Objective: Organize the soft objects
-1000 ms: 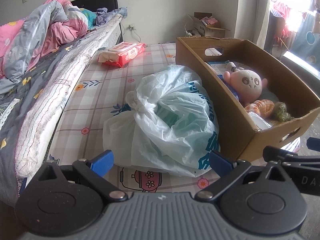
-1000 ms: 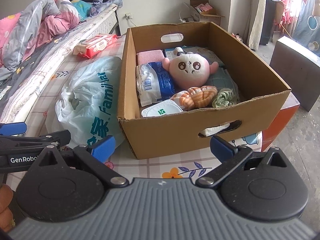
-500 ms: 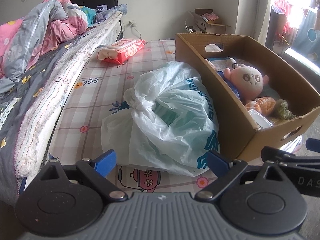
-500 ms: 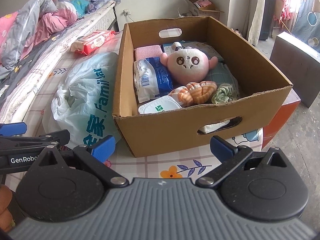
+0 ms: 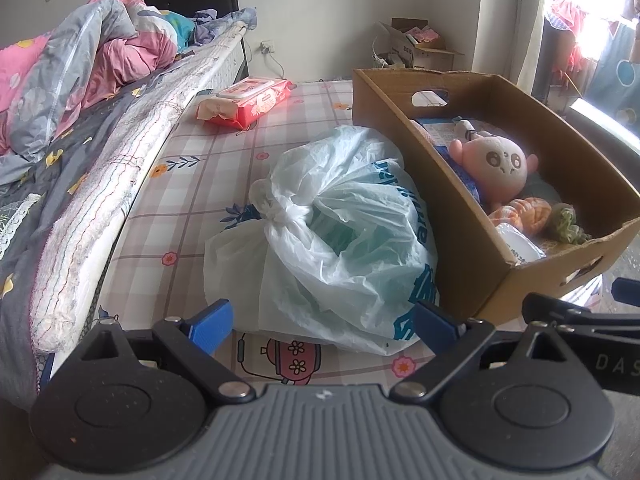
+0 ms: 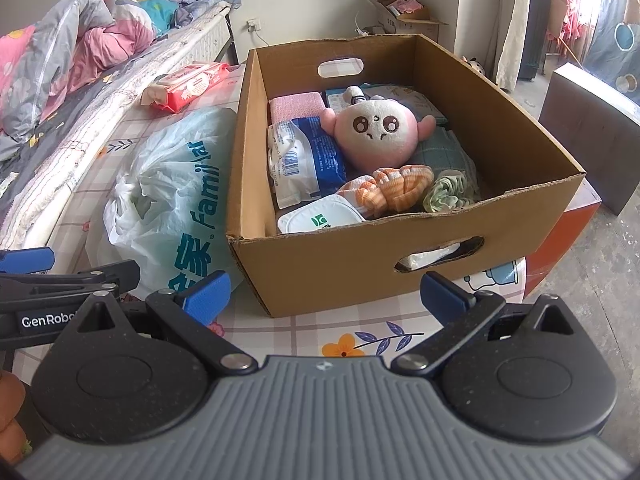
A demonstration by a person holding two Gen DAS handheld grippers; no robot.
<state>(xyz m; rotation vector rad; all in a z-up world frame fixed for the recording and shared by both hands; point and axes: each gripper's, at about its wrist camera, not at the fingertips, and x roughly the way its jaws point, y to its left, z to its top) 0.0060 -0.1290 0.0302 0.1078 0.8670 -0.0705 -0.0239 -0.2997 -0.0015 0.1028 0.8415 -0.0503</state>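
Observation:
A cardboard box (image 6: 360, 264) stands on the checked sheet and also shows in the left wrist view (image 5: 460, 240). In it lie a pink plush toy (image 6: 378, 132), an orange striped cloth (image 6: 396, 190), a green scrunchie (image 6: 446, 192), a blue-white pack (image 6: 304, 160) and a white tub (image 6: 320, 218). A tied white plastic bag (image 5: 332, 240) lies left of the box, touching it; it also shows in the right wrist view (image 6: 176, 196). My left gripper (image 5: 324, 322) is open and empty in front of the bag. My right gripper (image 6: 324, 292) is open and empty before the box's near wall.
A red wet-wipes pack (image 5: 248, 100) lies farther back on the sheet. A rolled mattress edge (image 5: 120, 184) and piled quilts (image 5: 80, 68) run along the left. An orange box (image 6: 568, 232) sits under the box's right corner. A dark cabinet (image 6: 592, 128) stands at the right.
Both grippers have lifted and tilted down a little, so I look more steeply into the box. Nothing was grasped and no object moved.

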